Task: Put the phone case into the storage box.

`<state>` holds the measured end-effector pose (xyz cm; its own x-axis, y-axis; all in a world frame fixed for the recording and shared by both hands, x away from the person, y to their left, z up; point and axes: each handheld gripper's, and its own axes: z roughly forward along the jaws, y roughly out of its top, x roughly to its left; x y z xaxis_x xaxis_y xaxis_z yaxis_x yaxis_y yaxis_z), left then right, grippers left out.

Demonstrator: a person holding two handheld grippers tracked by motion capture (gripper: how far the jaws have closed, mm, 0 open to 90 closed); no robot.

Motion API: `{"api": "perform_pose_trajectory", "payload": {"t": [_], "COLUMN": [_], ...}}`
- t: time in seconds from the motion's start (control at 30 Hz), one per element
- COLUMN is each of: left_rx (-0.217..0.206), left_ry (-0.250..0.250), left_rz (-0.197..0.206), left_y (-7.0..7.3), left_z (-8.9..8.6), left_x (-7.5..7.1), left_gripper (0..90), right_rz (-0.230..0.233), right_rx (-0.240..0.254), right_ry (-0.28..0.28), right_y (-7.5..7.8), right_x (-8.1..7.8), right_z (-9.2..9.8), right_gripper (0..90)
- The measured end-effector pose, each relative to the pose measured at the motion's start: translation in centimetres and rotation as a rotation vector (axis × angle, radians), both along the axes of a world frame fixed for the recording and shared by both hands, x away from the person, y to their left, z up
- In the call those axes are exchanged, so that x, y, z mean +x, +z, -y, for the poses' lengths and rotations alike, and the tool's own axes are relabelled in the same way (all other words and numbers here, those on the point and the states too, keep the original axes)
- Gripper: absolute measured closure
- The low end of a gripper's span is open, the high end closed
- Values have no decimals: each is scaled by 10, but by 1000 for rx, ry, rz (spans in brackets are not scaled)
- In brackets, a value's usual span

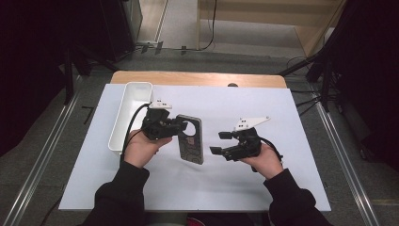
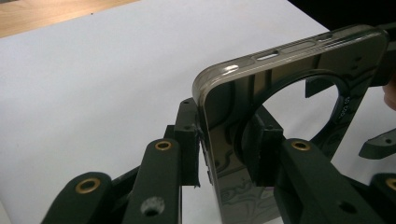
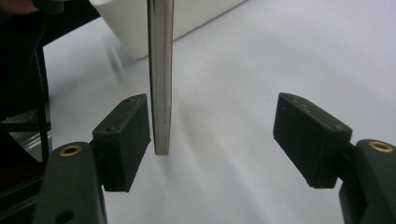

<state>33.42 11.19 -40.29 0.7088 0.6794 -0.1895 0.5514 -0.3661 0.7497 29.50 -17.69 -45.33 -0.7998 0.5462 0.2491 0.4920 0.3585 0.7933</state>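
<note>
- left claw (image 1: 181, 128): clenched on a dark, translucent phone case (image 1: 190, 138). in the left gripper view the two pads press on either face of the case (image 2: 280, 79) near one corner, beside its large round cutout.
- phone case: held over the white sheet (image 1: 235, 183) that covers the counter (image 1: 197, 78), about mid-counter and between the two hands. in the high view its broad face shows, long side running toward the person. whether its near end rests on the sheet or hangs clear cannot be told.
- right claw (image 1: 220, 143): released, jaws standing wide apart, pointing toward the case from the person's right. in the right gripper view the case (image 3: 161, 70) shows edge-on, its end reaching in between the two pads and lying just beside the left-hand pad (image 3: 123, 140); contact there cannot be told. the other pad is well apart from it.
- white bin (image 1: 131, 113): long and narrow, standing on the sheet at the person's left, just beyond the left hand (image 1: 141, 148). it also appears behind the case in the right gripper view (image 3: 187, 18).
- right hand (image 1: 266, 160): grips the body of its claw from below; dark sleeves cover both forearms.
</note>
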Motion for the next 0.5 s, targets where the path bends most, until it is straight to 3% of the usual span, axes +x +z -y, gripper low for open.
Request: {"api": "perform_pose_trajectory", "payload": {"t": [0.5], "left_rx": [-12], "left_ry": [4], "left_rz": [-4], "left_y": [1], "left_z": [-2], "left_x": [0], "left_gripper": [693], "right_rz": [-7], "right_rx": [-9], "right_ry": [-44], "right_y": [-12], "right_x": [-19], "right_z": [24], "right_gripper": [262]}}
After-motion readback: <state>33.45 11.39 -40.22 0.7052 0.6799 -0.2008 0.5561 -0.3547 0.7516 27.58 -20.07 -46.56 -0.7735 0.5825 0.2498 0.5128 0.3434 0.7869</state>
